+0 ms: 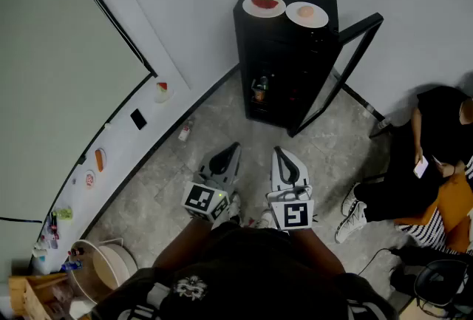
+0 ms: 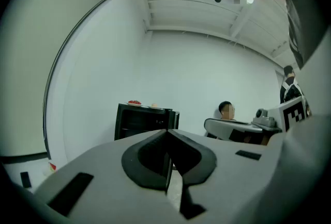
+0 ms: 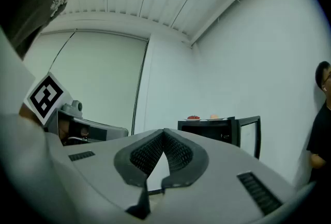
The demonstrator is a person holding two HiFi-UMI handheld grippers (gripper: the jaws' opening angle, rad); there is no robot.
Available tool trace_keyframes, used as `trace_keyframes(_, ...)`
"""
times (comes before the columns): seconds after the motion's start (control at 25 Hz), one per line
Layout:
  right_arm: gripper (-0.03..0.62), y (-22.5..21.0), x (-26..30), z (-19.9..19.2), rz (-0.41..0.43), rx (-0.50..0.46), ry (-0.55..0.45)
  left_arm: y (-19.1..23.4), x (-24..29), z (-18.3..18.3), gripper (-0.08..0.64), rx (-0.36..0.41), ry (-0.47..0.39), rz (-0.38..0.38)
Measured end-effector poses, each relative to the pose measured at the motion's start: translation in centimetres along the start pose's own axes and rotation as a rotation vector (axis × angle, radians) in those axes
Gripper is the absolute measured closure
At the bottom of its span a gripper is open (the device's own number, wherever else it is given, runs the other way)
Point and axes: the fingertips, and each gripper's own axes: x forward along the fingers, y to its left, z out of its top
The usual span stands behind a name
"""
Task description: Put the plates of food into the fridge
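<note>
Now | step: facing the fridge (image 1: 284,67) from well apart, door (image 1: 361,25) standing open; apparently beginning the approach | left gripper (image 1: 230,150), right gripper (image 1: 281,154): jaws pressing together, empty | red-food plate (image 1: 264,5) and pale-food plate (image 1: 307,14) sitting on the fridge top | next: likely needing opened jaws; level rim grip

Black fridge (image 1: 284,67), white plate (image 1: 249,7) with red food (image 1: 266,2), grey mottled floor (image 1: 214,119).

Atop open fridge (image 1: 284,60): red-food plate (image 1: 264,5), pale-food plate (image 1: 307,14).

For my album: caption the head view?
Left gripper and right gripper, both shut, face an open fridge bearing a left plate and a right plate.
</note>
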Motion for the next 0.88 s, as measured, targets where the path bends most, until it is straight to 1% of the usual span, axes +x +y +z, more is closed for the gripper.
trace_keyframes(0.2,0.568,0.0,0.8,0.5,0.001,0.004,-0.006,0.6,0.2,0.8,0.537,0.047,-0.010,-0.001)
trace_keyframes(0.48,0.568,1.2,2.2,1.3,-0.002,-0.011,-0.027,0.2,1.0,1.3,0.537,0.062,-0.037,-0.049)
trace_keyframes(0.64,0.568,0.8,3.1,1.4,-0.018,-0.025,-0.032,0.8,1.8,2.0,0.537,0.085,-0.048,-0.052)
trace_keyframes(0.76,0.568,0.6,3.6,1.5,-0.035,-0.020,-0.042,1.4,2.2,2.1,0.537,0.083,-0.048,-0.059)
trace_keyframes(0.88,0.568,0.5,4.3,1.5,-0.048,-0.016,-0.049,2.4,2.6,2.4,0.537,0.080,-0.057,-0.046)
